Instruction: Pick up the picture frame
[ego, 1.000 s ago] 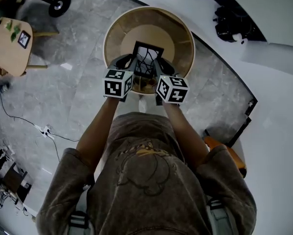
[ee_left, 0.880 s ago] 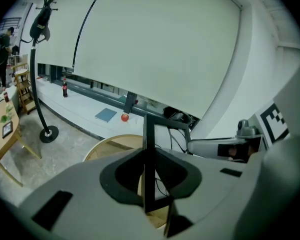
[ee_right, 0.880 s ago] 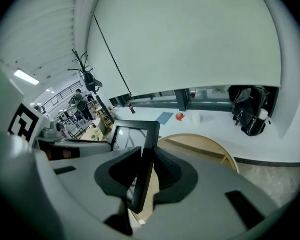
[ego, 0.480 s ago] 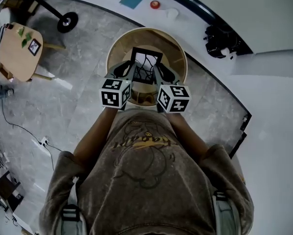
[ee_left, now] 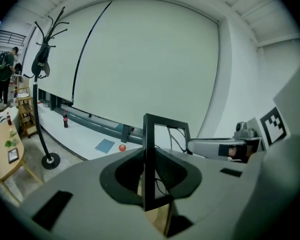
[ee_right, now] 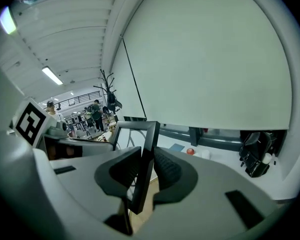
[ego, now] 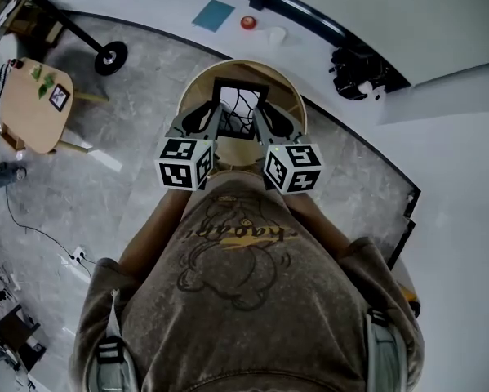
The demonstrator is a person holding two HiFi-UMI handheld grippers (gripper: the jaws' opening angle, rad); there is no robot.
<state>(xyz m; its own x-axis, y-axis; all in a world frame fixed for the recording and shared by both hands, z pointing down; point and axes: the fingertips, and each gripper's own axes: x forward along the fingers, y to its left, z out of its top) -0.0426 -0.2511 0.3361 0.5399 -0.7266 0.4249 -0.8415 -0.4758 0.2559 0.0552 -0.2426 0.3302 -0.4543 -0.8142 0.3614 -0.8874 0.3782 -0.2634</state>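
Observation:
The picture frame (ego: 242,83) is thin, black and rectangular, with dark lines across its pane. It hangs upright in the air above a round wooden table (ego: 298,103), held from both sides. My left gripper (ego: 211,114) is shut on the frame's left bar (ee_left: 150,134), which stands between the dark pads. My right gripper (ego: 266,116) is shut on the right bar (ee_right: 151,139). The left gripper view (ee_left: 150,178) and the right gripper view (ee_right: 142,177) each show the bar pinched edge-on between the jaws. The frame's lower edge is hidden behind the grippers.
A small wooden side table (ego: 32,104) stands at the left, beside a coat stand (ee_left: 39,69) with a round base (ego: 112,55). A blue sheet (ego: 213,15), a red object (ego: 247,23) and a black bag (ego: 354,70) lie along the far wall. People (ee_right: 95,111) stand far off.
Both grippers have risen together with the frame held between them, and the round table below now looks smaller and farther away. The grip on both bars is unchanged.

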